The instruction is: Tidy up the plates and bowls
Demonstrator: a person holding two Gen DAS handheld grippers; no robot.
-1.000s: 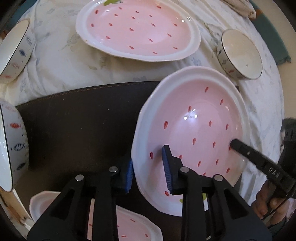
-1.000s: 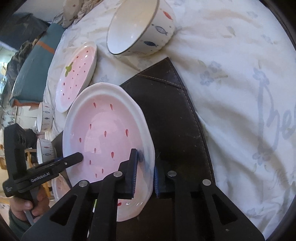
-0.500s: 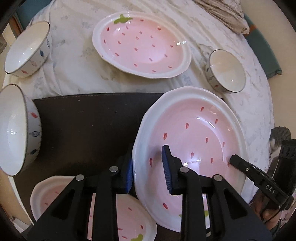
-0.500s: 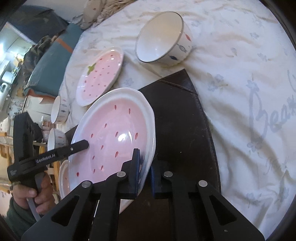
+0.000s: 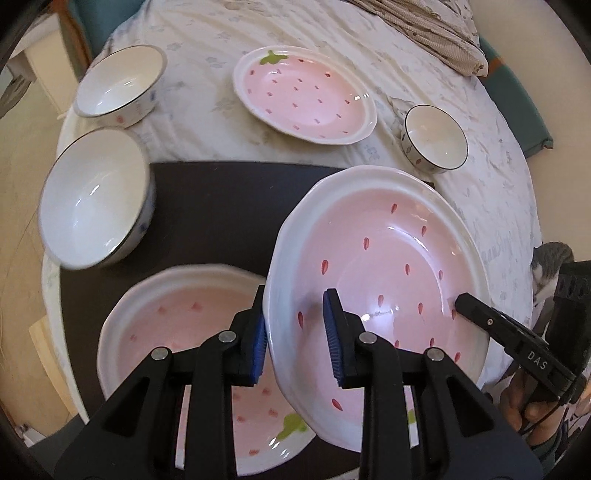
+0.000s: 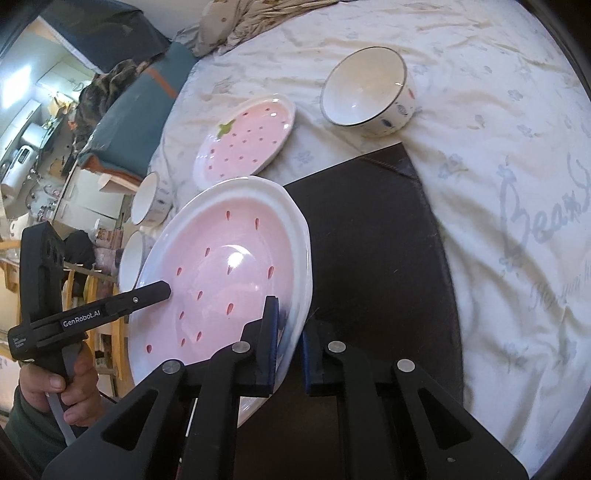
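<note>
A round tabletop (image 5: 498, 177) under a white cloth with a faint floral print (image 6: 517, 129) carries a dark brown leather mat (image 5: 221, 206) with stitched edges near its front. On the mat lie a pink strawberry plate (image 5: 177, 314) and, at its left edge, a large white bowl (image 5: 92, 214). Directly on the cloth rest another strawberry plate (image 5: 303, 99), a second large bowl (image 5: 118, 85), a small dark-rimmed bowl (image 5: 436, 138) and a bundle of striped beige fabric (image 5: 424, 29) at the far side.
</note>
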